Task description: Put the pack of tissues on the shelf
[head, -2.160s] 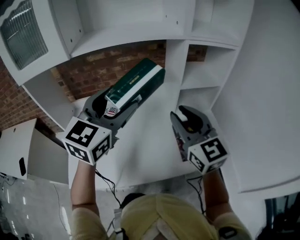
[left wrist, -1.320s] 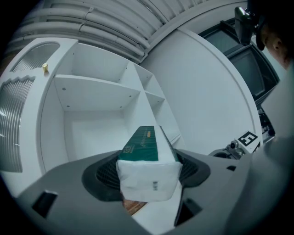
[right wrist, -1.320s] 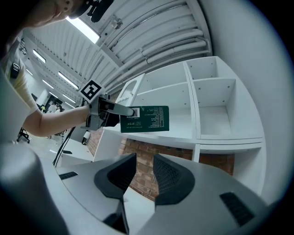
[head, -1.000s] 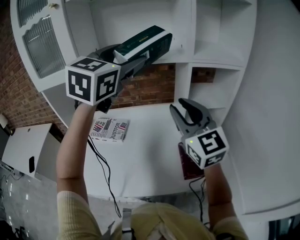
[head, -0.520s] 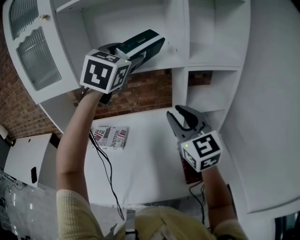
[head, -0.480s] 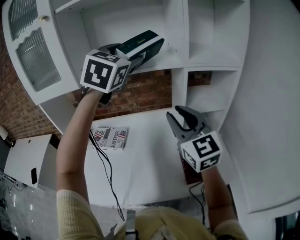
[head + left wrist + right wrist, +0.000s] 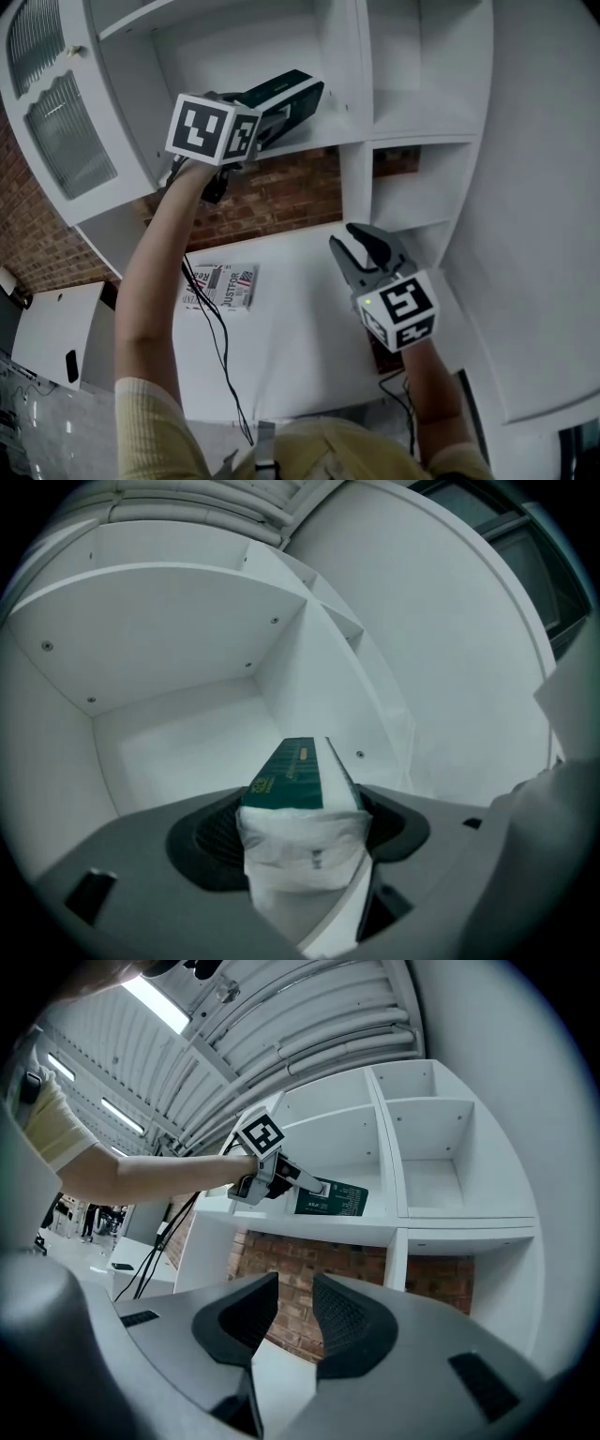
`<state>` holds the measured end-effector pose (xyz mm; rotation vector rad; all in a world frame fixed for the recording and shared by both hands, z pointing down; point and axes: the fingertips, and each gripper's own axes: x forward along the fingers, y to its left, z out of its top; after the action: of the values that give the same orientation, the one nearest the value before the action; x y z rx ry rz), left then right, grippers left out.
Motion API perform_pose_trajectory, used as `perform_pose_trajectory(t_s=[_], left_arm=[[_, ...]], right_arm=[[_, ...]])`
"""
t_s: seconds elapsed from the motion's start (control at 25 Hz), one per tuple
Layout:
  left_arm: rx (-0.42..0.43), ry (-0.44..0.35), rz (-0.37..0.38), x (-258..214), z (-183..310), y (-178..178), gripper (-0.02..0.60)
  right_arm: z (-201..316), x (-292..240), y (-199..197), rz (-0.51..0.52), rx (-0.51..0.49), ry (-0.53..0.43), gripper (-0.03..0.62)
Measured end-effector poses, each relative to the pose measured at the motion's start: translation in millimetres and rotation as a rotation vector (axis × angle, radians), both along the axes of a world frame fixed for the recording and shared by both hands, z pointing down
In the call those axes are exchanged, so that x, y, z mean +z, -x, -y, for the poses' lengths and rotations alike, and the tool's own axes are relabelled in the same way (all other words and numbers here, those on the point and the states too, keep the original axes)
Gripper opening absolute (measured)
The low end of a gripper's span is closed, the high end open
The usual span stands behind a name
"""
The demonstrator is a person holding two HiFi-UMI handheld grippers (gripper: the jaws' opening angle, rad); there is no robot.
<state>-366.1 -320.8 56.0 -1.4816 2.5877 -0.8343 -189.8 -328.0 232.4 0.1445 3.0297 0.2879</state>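
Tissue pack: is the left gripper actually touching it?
Touching. In the left gripper view the tissue pack sits clamped in the left gripper, with the dark pads pressed against its two sides.

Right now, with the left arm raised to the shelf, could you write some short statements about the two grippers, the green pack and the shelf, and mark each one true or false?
1. The left gripper has the green pack of tissues between its jaws. True.
2. The pack lies on the shelf, free of any gripper. False: the left jaws are closed on it at the compartment's mouth.
3. The right gripper holds a second pack. False: its jaws stand apart with nothing between them.
4. A printed packet lies on the white table below the shelf. True.
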Motion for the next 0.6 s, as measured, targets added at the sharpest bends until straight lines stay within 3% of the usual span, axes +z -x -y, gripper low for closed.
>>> perform_pose_trajectory(t_s=[0.24,0.6], left_arm=[[0.026,-0.002,-0.123,2,8,8,0.337],[0.091,-0.087,-0.132,0,9,11,0.337]], right_arm=[[3,6,0,-0.016,0.026,-0.001,0.106],[10,14,-4,-0.025,0.069,0.009,0.107]])
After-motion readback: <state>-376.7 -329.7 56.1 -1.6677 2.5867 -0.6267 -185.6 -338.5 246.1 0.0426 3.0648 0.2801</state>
